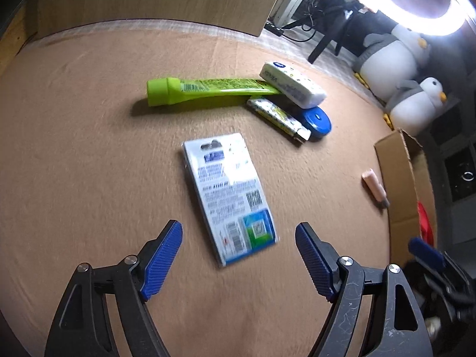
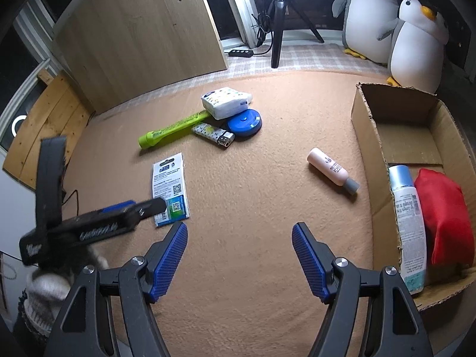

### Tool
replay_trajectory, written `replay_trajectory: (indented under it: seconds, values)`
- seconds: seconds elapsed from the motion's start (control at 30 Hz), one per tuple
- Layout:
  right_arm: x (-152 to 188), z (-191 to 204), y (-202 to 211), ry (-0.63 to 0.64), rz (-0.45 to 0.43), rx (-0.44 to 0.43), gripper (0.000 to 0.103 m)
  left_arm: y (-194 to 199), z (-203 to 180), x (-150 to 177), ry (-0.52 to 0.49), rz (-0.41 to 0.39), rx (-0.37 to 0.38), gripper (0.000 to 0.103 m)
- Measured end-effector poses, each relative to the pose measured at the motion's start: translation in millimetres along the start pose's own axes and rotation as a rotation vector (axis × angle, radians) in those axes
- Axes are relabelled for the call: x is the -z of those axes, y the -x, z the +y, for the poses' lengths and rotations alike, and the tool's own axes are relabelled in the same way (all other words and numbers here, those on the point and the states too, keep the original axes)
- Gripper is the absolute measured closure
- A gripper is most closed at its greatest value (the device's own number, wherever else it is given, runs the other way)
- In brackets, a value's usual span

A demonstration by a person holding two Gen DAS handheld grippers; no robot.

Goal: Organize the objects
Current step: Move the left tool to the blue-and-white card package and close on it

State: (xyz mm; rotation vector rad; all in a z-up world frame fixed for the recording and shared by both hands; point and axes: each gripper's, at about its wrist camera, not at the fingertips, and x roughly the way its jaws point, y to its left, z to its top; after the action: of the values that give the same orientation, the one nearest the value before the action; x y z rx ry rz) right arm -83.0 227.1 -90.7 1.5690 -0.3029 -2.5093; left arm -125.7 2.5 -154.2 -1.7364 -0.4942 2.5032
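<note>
Here, left gripper (image 1: 239, 260) gaping empty over glossy flat blister card (image 1: 229, 195), right gripper (image 2: 239, 257) likewise, fuzzy tan felt (image 2: 253, 196).

Blister card (image 1: 230, 199) print blurred, perhaps batteries; green tube (image 1: 208, 89) end under tissue pack (image 1: 293, 84).

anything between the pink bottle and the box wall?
Nothing: bare mat between the pink bottle and the box wall, clearest in the right wrist view.

Dim room; a ring light (image 1: 416, 3) glares top right — motion blur, heavy fisheye bending at edges.
</note>
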Motion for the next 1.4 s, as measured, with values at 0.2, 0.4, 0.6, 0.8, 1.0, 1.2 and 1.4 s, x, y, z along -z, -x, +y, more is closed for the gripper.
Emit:
replay_trajectory:
  seconds: [0.2,0.4,0.6,0.8,1.0,1.2,1.4]
  values:
    - [3,-8,2,-0.028,-0.002,0.009,0.034,-18,-6,-12,0.001,0.018,-0.065,0.022]
    - [4,-18,4,-0.046,-0.001,0.021,0.034,-31,-15,-19,-0.011,0.028,-0.09,0.022]
    - [4,-23,3,-0.047,0.003,0.023,0.034,-37,-21,-22,-0.032,0.021,-0.126,0.022]
    - [3,-26,1,-0.045,0.01,0.023,0.034,-36,-22,-24,-0.039,0.005,-0.151,0.035]
    - [3,-27,2,-0.034,0.01,0.018,0.034,-31,-16,-21,-0.049,-0.005,-0.148,0.046]
    - [3,-28,4,-0.028,0.01,0.016,0.034,-29,-12,-15,-0.067,-0.01,-0.135,0.055]
    - [3,-30,6,-0.023,0.014,0.013,0.034,-27,-9,-14,-0.036,0.003,-0.11,0.048]
